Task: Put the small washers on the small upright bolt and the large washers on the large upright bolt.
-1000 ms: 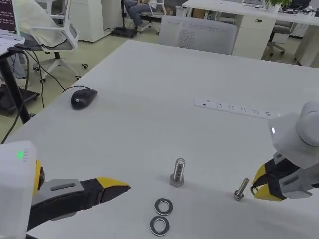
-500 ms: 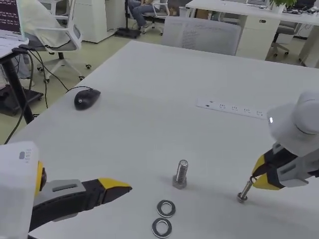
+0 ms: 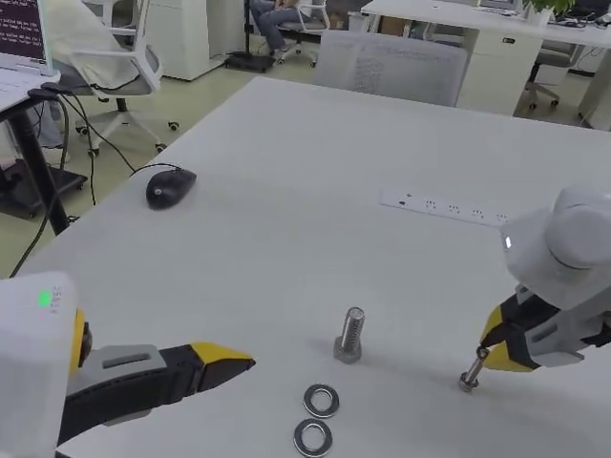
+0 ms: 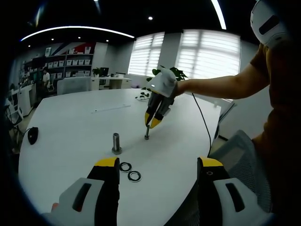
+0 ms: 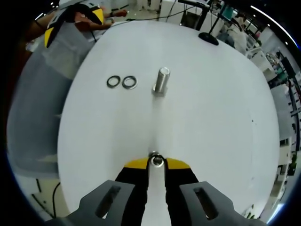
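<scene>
The left gripper [image 4: 159,162] hangs over the surface's [image 3: 286,191] near edge, jaws apart. The right gripper [image 3: 492,355] has its jaws clamped on the tilted small bolt [image 3: 470,370]. The large bolt [image 3: 350,334] stands upright, with two washers [image 3: 321,400] lying flat between it and the near edge.

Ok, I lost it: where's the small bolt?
The small bolt is lower right in the head view, in the right gripper, right of the large bolt.

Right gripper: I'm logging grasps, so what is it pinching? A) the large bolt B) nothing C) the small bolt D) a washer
C: the yellow tips of the right gripper close on the top of the small bolt, whose lower end is on the table.
</scene>
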Motion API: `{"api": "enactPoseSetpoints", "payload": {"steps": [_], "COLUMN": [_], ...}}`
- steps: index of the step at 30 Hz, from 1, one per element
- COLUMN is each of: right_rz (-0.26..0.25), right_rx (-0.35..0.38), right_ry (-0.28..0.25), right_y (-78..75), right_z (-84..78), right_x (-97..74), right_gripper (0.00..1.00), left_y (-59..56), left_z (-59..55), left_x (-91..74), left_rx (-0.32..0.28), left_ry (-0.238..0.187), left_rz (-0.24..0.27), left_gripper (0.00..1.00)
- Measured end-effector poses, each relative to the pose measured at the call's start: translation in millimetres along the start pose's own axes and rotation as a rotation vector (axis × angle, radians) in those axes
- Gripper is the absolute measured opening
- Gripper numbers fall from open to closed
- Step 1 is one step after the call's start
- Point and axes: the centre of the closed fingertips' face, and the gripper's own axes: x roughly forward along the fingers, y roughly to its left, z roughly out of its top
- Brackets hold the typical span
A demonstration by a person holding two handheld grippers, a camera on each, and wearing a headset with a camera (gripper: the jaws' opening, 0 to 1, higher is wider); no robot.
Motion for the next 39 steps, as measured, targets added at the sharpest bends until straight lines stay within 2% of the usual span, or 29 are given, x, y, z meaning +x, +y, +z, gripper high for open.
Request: {"api": "enactPoseSetpoints", "payload": {"steps": [14,23,33,39], "right_rz": [0.023,0.024,0.027,-0.011], "right_rx": [-0.015,-0.015,0.011,0.021], "right_ry": [0.02,0.018,-0.007,-0.02], "right_y": [-0.9,0.3,3.6,3.9], "right_z": [-9.9,-15.1,-14.8,-14.4], "right_x": [27.2,37.3,31.6,13.5], "right_gripper": [0.13,0.13,0.17,0.17], "left_y": [1.1,2.3,1.9,1.1], "left_z": [-2.4,-2.5,-3.4,-4.0], "left_x": [0.1,0.5,1.8,0.2], "left_rx": [-0.009,-0.013,-0.013,-0.009], "left_ry": [0.005,0.008,0.013,0.017], "left_rz": [0.002,0.003,0.0,0.002], "left_gripper": [0.66,0.66,0.66,0.66]}}
